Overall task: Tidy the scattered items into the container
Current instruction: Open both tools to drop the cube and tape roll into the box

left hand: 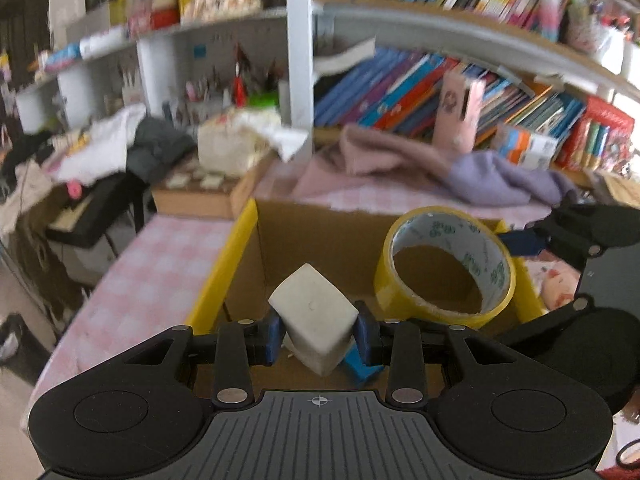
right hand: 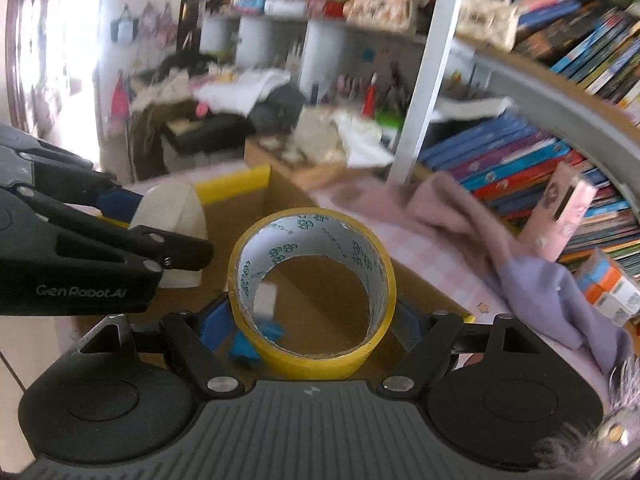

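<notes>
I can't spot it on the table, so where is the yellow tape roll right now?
The tape roll is clamped in the right gripper, held above the open cardboard box, just right of the white block in the left gripper.

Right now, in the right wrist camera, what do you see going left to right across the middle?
Left gripper → white block → yellow tape roll → pink and purple cloths → pink box.

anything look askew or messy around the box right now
The white block sits tilted, corner-up, in the left gripper. Behind the cardboard box, pink and purple cloths lie crumpled on the table. The tape roll is held squarely.
</notes>
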`<state>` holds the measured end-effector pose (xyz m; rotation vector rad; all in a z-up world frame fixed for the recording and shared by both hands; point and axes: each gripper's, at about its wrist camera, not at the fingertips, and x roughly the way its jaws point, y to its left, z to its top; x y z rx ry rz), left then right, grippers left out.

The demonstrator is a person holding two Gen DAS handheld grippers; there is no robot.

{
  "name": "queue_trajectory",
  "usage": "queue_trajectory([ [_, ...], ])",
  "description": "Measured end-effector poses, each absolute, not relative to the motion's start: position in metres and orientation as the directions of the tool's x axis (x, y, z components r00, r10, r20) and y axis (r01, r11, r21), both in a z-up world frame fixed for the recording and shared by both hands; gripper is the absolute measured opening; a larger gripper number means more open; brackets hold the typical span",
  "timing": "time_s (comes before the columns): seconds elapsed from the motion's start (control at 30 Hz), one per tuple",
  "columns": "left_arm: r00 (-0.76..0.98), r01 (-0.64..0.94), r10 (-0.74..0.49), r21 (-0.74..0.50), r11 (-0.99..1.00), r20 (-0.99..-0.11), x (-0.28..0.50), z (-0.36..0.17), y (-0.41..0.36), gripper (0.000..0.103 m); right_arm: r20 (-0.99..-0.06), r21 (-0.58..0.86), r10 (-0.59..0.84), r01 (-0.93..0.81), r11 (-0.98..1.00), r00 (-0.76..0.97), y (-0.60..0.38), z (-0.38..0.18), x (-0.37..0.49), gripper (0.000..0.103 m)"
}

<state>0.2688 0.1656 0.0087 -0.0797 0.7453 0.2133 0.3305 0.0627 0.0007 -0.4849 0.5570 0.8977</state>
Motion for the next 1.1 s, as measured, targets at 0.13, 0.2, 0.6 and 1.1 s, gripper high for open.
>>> queue_trajectory([
  [0.13,0.672,-0.228,0.151,-0.009,0.974,-0.725,0.281,-0.003,0.169,0.035,-0.693,-0.165,0.566,-0.862,0.480,0.447,0.073,-0.010,0.348,0.080],
  [0.2,0.658,-0.225,0.144,-0.011,0.974,-0.739,0.286,-0.007,0.169,0.035,-0.721,-0.169,0.552,-0.879,0.447,0.419,0.079,-0.015,0.354,0.080],
  [0.6,0.604,-0.236,0.139,-0.009,0.972,-0.785,0.296,-0.020,0.171,0.036,-0.767,-0.195,0.514,-0.903,0.384,0.384,0.089,-0.030,0.362,0.080],
  [1.1,0.720,-0.285,0.218,0.006,0.959,-0.659,0.263,0.016,0.164,0.081,-0.683,-0.205,0.559,-0.858,0.472,0.470,0.074,-0.007,0.346,0.087],
])
